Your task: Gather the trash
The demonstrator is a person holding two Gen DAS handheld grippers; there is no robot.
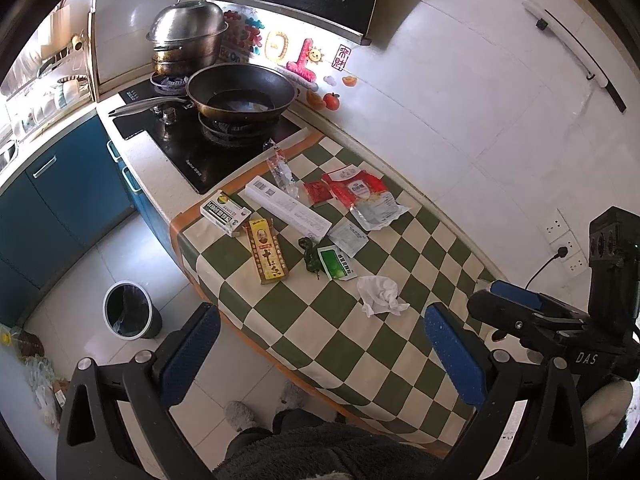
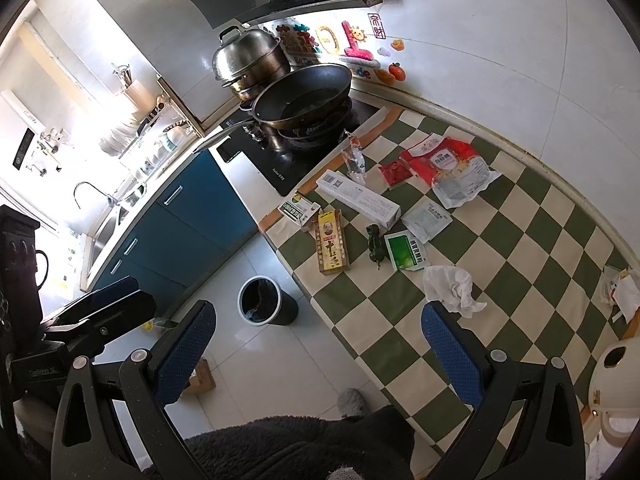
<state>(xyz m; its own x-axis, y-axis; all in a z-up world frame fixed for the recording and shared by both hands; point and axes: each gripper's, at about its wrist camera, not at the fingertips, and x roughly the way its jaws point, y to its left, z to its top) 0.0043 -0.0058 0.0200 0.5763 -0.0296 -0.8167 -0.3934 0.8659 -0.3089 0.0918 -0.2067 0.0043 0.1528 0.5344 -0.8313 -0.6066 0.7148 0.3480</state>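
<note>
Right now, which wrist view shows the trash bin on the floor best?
The right wrist view: the trash bin sits nearer the frame's middle, its liner and open mouth unobstructed. The left wrist view shows the bin too, whole but nearer the lower left.

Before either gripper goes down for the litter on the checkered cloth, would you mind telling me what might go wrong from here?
1. The crumpled tissue is soft and light; the open right gripper may pinch only a corner and drop it.
2. The flat green sachet lies flush on the tablecloth, so fingers could snag the cloth and drag the neighbouring litter.
3. The trash bin stands on the floor beside the counter, so a mistimed release could likely miss it.
</note>
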